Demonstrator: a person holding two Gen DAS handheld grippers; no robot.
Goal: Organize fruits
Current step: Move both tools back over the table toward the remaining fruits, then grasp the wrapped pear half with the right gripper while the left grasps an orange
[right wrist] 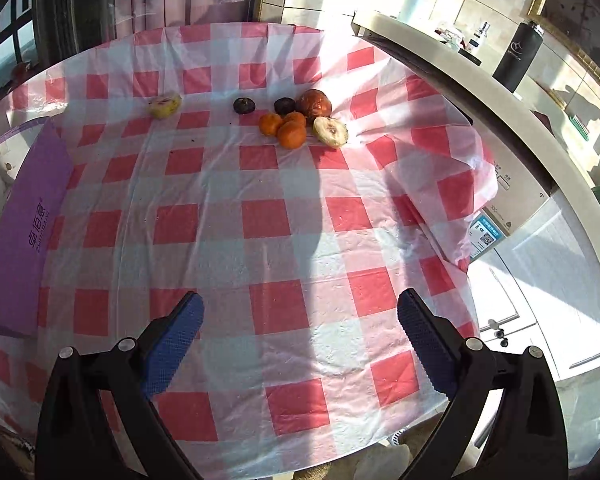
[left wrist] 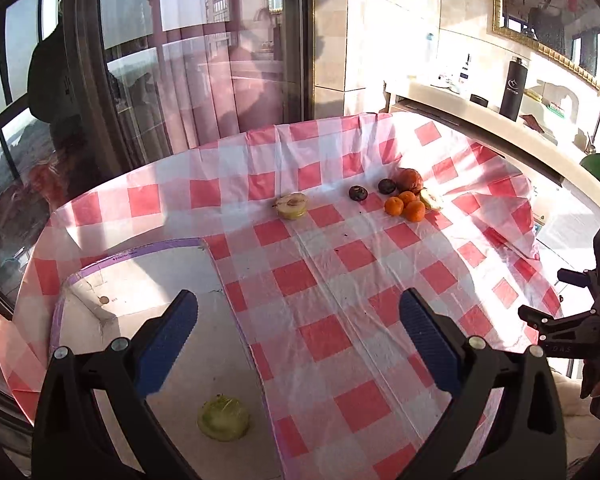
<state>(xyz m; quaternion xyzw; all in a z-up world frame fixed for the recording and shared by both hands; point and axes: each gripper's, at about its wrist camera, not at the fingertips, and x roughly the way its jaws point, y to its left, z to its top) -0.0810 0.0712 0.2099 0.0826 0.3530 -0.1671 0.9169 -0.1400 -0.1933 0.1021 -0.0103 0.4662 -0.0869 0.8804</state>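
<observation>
Both the left tool [left wrist: 298, 312] and the right tool [right wrist: 300, 314] hang with fingers apart and hold nothing. One green fruit [left wrist: 223, 418] lies in the box [left wrist: 140, 264] at near left; the rest cluster at the table's [right wrist: 284, 248] far side. The lone pear half [right wrist: 165, 105] stands clear of the others, so it looks the easiest next pick, approached from above.

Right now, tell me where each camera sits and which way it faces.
Left wrist: on the left gripper, over the open box holding a green fruit, facing across the checked cloth; its blue fingers and the right gripper's side show.
Right wrist: on the right gripper, above the cloth's near edge, facing the fruit pile; only its own fingers show.
Shared: oranges, pear half, black bottle.
</observation>
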